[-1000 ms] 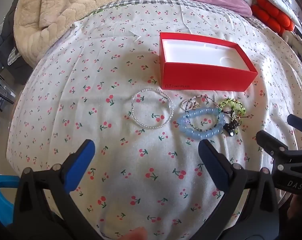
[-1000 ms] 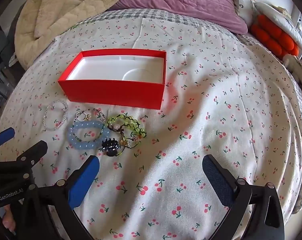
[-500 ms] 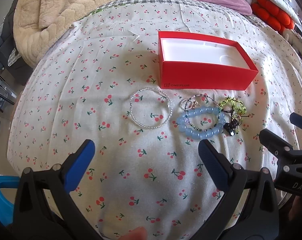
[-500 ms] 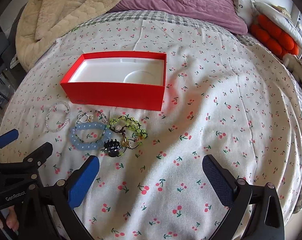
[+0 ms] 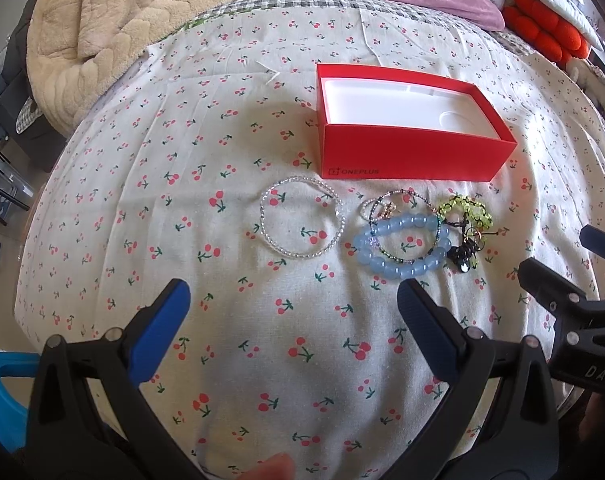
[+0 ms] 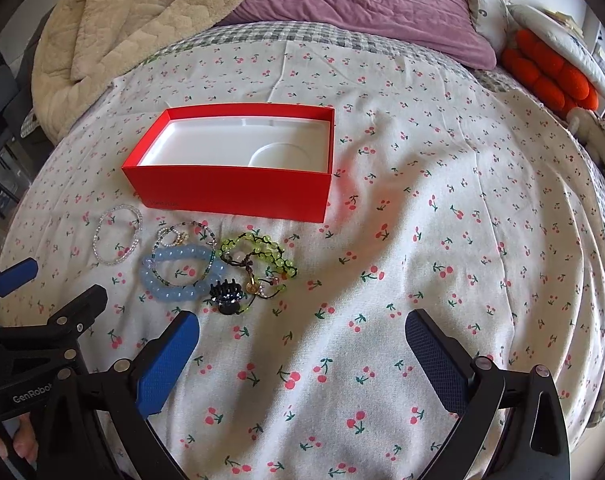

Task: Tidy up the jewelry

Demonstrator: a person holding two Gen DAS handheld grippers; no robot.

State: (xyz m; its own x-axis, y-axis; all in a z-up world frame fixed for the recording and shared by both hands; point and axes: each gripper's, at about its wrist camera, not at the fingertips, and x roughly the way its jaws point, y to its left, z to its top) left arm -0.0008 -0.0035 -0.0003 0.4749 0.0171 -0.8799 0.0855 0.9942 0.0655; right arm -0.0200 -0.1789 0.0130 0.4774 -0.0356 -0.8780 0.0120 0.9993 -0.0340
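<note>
Both my tools spread wide over the bed, jewelry lying loose in front of the red box.

Left to right: my left tool [image 5: 290,312] apart, holding nothing; clear bead bracelet [image 5: 302,222] alone on the cherry-print sheet [image 5: 222,120]; blue bead bracelet [image 5: 402,246] overlapping a thin dark beaded one; green bead bracelet [image 5: 466,210] tangled with cords and a black hair claw [image 6: 227,300]; red box [image 5: 406,152] just behind, tray white; my right tool [image 6: 302,344] apart, gripping nothing.
</note>
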